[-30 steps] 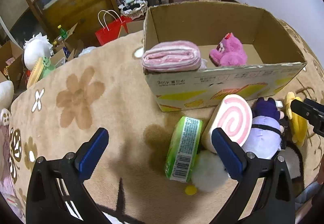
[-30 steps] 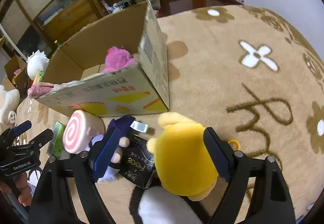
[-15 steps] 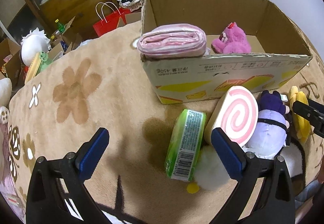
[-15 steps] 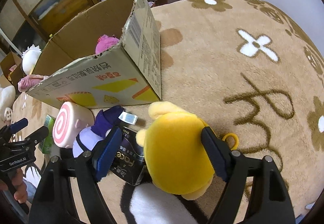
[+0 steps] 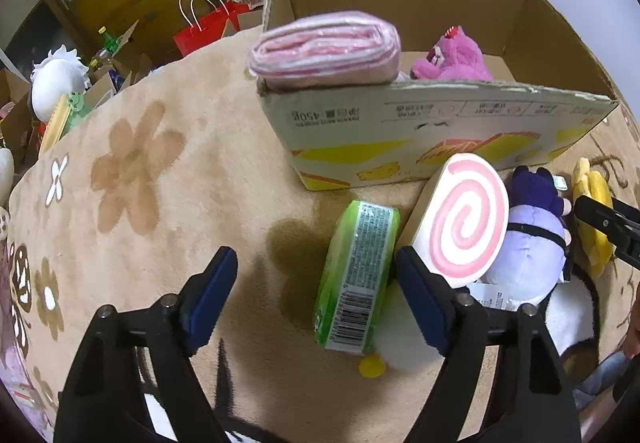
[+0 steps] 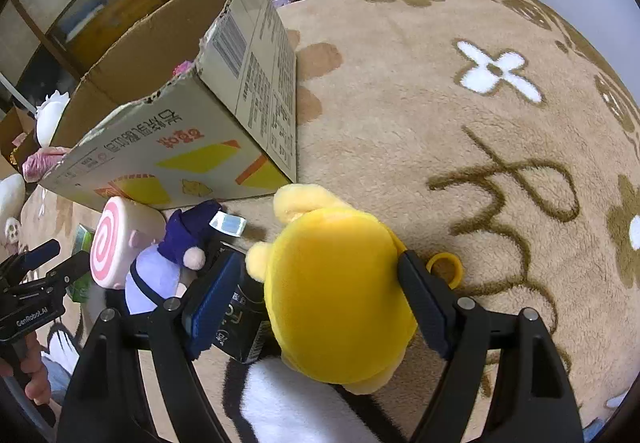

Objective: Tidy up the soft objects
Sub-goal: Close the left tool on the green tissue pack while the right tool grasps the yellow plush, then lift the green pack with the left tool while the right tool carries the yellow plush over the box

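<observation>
The left gripper (image 5: 316,295) has just been narrowing its jaws, and the green packet (image 5: 357,275) now lies between them. The right pad sits just beside the packet's edge, while the left pad stands well apart over bare rug (image 5: 168,179), so the jaws are open and nothing is gripped. Over the last second the box and the toys have grown larger in both views as the grippers came closer. That suggests the next pick is being lined up, with the packet the likely target.

The right gripper (image 6: 312,307) straddles the yellow plush (image 6: 340,295). Its right pad appears to touch the plush's side; the left pad rests against a dark carton (image 6: 236,323) rather than the toy, so a firm grip cannot be confirmed from this angle.

The cardboard box (image 5: 440,123) sits at twelve o'clock in the left view, with a pink folded cloth (image 5: 324,49) on its near rim and a pink plush (image 5: 456,57) inside. At three o'clock from the packet lean a pink swirl cushion (image 5: 466,227) and a purple doll (image 5: 528,243).

Readable writing: "450g" upside down on the box, "GenRobot.AI" on the left gripper in the right view, and a barcode on the packet. The carton's letters are partly hidden.
</observation>
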Demonstrator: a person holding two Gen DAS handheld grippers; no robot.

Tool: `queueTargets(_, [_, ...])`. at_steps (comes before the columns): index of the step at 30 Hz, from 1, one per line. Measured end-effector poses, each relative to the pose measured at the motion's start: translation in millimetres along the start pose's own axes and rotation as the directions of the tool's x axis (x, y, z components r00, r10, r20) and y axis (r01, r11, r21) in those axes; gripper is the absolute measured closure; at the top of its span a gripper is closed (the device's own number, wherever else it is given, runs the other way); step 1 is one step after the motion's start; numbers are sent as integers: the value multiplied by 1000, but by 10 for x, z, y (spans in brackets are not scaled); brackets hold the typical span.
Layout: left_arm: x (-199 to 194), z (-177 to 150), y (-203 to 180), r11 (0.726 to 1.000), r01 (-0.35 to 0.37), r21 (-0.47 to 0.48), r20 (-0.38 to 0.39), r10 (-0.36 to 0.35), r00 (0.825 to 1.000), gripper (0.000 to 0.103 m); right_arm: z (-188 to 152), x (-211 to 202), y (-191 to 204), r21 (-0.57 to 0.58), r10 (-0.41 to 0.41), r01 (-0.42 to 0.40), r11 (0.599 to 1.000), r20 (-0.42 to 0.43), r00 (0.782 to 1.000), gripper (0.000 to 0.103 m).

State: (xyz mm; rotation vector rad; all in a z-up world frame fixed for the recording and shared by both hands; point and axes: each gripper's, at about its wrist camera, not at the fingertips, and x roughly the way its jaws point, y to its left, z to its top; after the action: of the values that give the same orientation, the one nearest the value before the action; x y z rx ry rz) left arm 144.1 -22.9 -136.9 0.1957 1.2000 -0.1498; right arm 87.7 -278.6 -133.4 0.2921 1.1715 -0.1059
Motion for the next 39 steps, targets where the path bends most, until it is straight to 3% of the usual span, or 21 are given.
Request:
queueTargets(3, [4,-1,-4,1000,6,2,-5,-6,1000,27,-8,13,14,-12,-9,9,1000,-6,1000,20])
queueTargets(8, [29,-3,-31,1000,18,10,-15,-18,1000,44,-6,27,-8,-7,-16,16,1000,-5,1000,24])
queueTargets(20, [16,-29,-140,998,29,46,-16,-29,999,72,8,18,-15,5,-17,17,1000,3,1000,30])
queueTargets(32, [-197,-69,-75,999,27,19,46,-28,999,75,-32,-175,-27,20,16,-17,1000,67,998,50])
queueTargets(39, [-517,-120,-63,1000,27,15,170,-29,985,74,-42,-513,59,11,22,-24,1000,185,983,53])
